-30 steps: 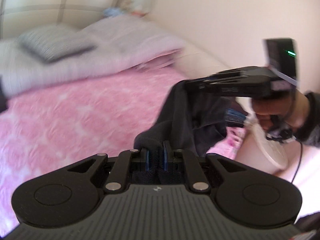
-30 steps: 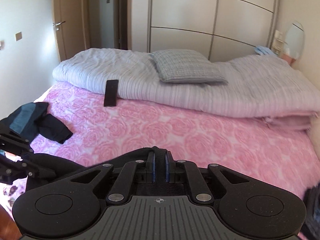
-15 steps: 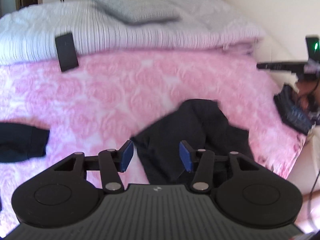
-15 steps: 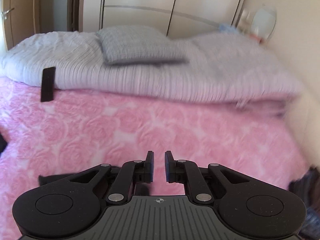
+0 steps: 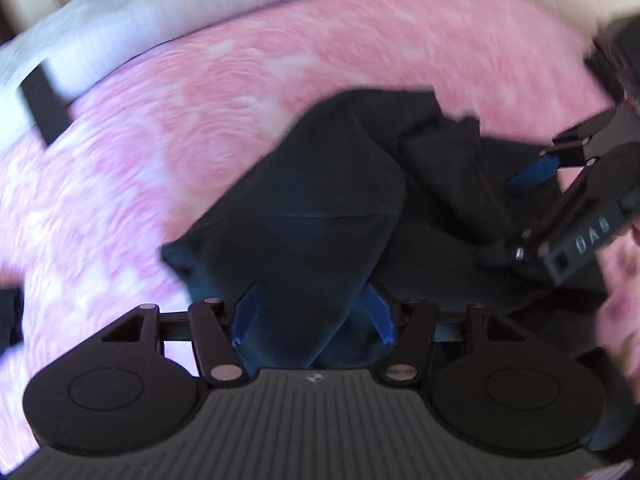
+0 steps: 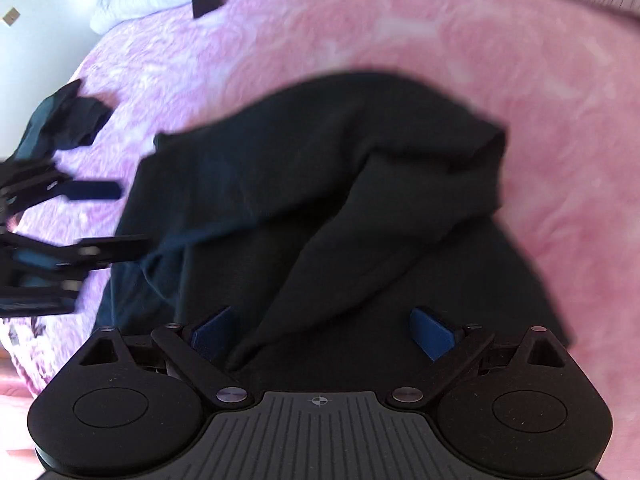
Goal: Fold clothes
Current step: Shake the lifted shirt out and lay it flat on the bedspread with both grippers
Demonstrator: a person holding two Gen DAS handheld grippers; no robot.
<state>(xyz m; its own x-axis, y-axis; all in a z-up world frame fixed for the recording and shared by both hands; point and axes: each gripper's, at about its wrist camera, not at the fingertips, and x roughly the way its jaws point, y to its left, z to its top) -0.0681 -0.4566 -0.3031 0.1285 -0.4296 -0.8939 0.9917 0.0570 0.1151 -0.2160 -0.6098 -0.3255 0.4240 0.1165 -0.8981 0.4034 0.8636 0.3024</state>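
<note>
A dark garment [image 6: 320, 184] lies crumpled on the pink rose-patterned bedspread [image 6: 400, 32], bunched in loose ridges rather than spread flat, so it probably needs straightening before any fold can be made. The right gripper [image 6: 322, 332] points steeply down over the near edge of the cloth; its jaws have just been opening and now stand very wide, fabric lying beneath and between them but not pinched. The left gripper [image 5: 312, 312] hovers over the garment's other side, its jaws also just opened to a moderate width, with a fold of cloth running up between the blue pads [image 5: 244, 312] though no clamping shows. A second dark item [image 6: 64, 120] rests well apart near the bed's edge.
</note>
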